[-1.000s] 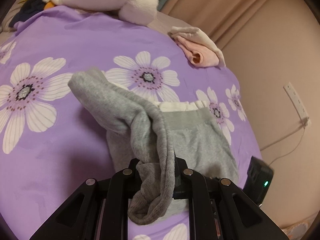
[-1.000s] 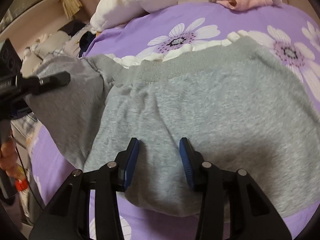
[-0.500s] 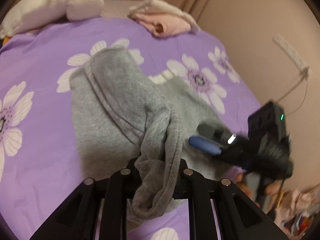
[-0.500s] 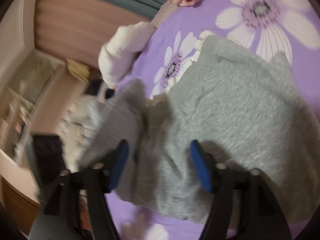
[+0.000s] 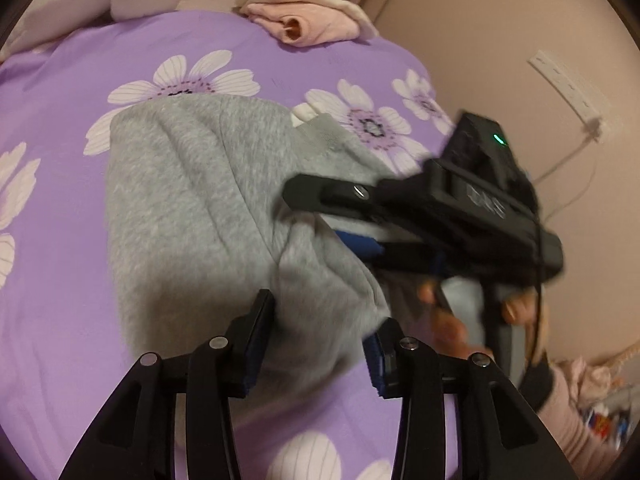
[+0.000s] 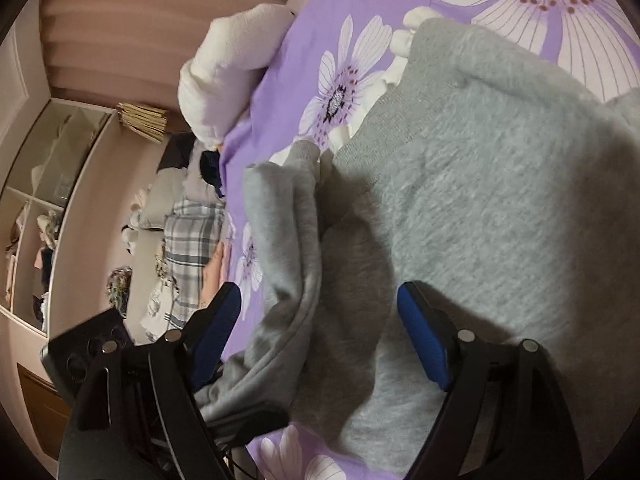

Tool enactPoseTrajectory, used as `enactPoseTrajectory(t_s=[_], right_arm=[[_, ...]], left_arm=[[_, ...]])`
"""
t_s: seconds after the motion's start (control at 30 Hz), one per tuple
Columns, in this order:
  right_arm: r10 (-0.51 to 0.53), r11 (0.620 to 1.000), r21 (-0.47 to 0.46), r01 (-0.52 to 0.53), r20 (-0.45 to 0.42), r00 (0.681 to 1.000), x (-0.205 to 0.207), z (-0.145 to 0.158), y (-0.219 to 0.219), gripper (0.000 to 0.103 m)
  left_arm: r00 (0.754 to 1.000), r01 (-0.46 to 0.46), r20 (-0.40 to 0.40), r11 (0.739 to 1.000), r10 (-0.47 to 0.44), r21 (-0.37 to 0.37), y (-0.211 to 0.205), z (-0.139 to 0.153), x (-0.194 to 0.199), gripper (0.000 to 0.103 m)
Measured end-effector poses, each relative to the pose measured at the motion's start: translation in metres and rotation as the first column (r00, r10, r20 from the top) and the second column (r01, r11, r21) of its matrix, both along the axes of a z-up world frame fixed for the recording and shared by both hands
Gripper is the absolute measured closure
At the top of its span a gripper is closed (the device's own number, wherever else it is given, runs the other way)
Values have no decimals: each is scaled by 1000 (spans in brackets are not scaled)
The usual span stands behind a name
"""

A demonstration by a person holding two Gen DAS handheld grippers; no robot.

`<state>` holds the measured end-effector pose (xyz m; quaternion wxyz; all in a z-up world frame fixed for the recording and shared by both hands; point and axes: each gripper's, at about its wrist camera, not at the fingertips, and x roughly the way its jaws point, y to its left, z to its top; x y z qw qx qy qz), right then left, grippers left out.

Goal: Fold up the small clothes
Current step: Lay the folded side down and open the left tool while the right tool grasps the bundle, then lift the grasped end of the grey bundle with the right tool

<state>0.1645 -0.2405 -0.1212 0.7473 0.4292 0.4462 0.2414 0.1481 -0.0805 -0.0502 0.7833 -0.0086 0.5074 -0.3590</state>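
Purple bedsheet with white flower print (image 5: 60, 264) covers the whole work surface. On it, centre, lies the small grey fleece garment (image 5: 192, 200), a sleeve or side folded over its body, white frill showing at the far edge.

Left gripper (image 5: 316, 344): black fingers, blue pads, jaws opening, part-way apart. A grey fold sits between them; pads no longer pinch it.

Right gripper (image 6: 320, 332): jaws opening, wide apart, over the near part of the garment. The folded grey edge runs between the fingers; contact with the pads cannot be told. In the left view it comes in from the right, blurred, a hand (image 5: 460, 316) on its handle.

Far edge: folded pink cloth (image 5: 308, 20), white plush pillow (image 6: 228, 76).
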Motion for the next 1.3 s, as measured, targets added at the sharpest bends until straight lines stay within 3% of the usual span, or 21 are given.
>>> enactPoseTrajectory(t_s=[0.13, 0.23, 0.3, 0.43, 0.57, 0.73, 0.87, 1.03, 1.2, 1.3], right_arm=[[35, 998, -59, -35, 4, 999, 14, 7, 12, 32], [65, 991, -114, -68, -26, 998, 23, 1, 20, 50], [68, 983, -167, -72, -29, 997, 24, -2, 23, 65], [60, 972, -226, -60, -9, 998, 23, 2, 25, 76], [58, 951, -307, -45, 33, 998, 19, 12, 27, 90], [73, 897, -442, -5, 137, 988, 14, 47, 42, 92], [72, 887, -461, 40, 222, 972, 11, 76, 35, 94], [9, 868, -477, 138, 293, 956, 4, 107, -4, 94], [-66, 853, -480, 205, 290, 955, -4, 113, -45, 94], [-88, 846, -495, 200, 241, 967, -5, 96, -62, 94]], left_arm=[[999, 30, -22, 999, -30, -30, 12, 0, -18, 60], [999, 26, -42, 997, -29, -72, 27, 1, -28, 60], [998, -1, -63, 996, -5, -93, 41, 0, -32, 60], [994, -64, -99, 989, 51, -132, 75, -3, -39, 59], [983, -155, -122, 976, 137, -153, 114, -9, -43, 47], [960, -254, -158, 954, 230, -156, 152, -17, -47, 47], [950, -289, -172, 944, 262, -158, 167, -21, -48, 47], [954, -276, -170, 945, 247, -174, 168, -22, -50, 47], [963, -244, -163, 954, 217, -173, 154, -21, -43, 47], [967, -228, -153, 959, 203, -167, 145, -19, -33, 47]])
